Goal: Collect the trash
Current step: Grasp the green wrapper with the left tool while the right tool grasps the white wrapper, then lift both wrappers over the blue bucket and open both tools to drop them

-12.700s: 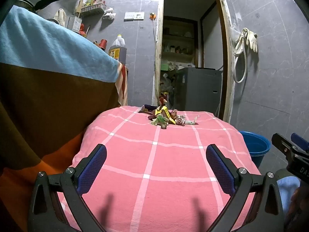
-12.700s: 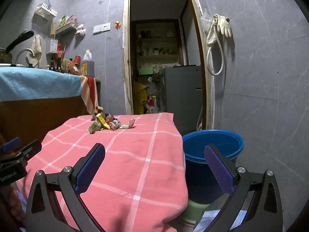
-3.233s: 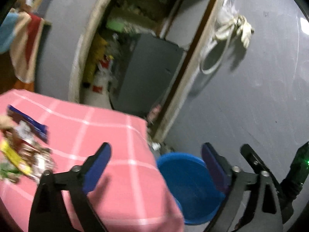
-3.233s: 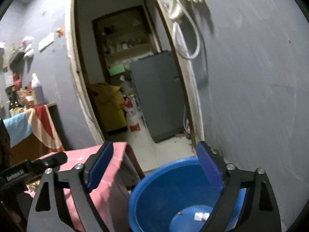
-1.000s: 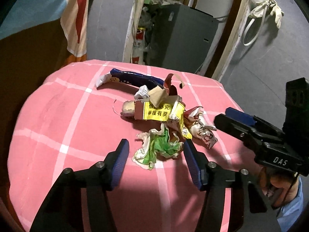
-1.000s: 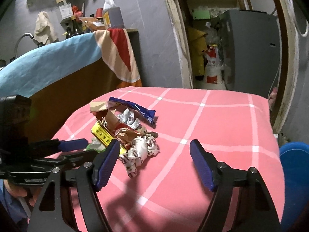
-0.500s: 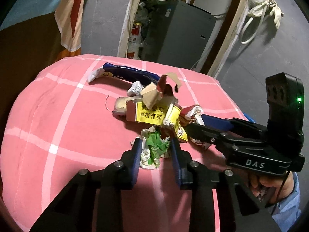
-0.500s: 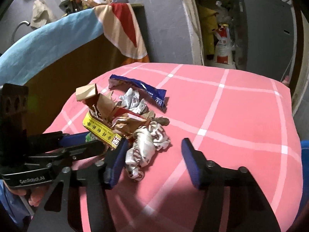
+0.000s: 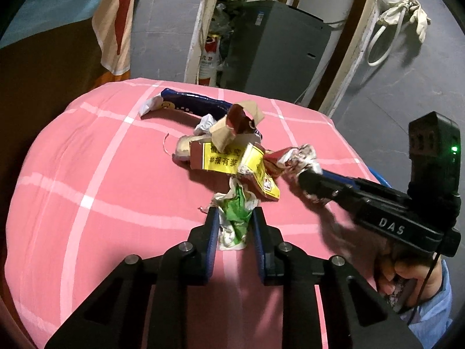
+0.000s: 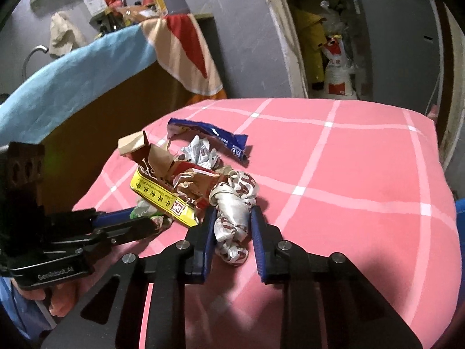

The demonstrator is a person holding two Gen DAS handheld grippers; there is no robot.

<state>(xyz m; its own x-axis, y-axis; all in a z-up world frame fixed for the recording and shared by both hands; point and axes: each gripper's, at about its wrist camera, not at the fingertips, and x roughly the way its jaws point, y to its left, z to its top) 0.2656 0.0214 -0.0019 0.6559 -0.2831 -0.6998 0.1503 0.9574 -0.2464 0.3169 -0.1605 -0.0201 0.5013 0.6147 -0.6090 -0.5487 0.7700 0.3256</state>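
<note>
A pile of trash lies on the pink checked cloth: a yellow carton, a blue wrapper, torn brown paper and crumpled foil. My left gripper is closing, with its pads against a crumpled green and white wrapper at the near edge of the pile. My right gripper is closing too, its pads on a twisted white and red wrapper at the pile's right side. Each gripper shows in the other's view, low beside the pile.
A blue bucket rim peeks past the cloth's right edge. A counter draped in a blue and striped towel stands to the left. Behind is a doorway with a grey cabinet and bags. A hand holds the right gripper.
Both grippers' jaws have narrowed from wide apart to closed around their wrappers. The right gripper tipped down a little toward the pile. Neither hand has shifted much.
</note>
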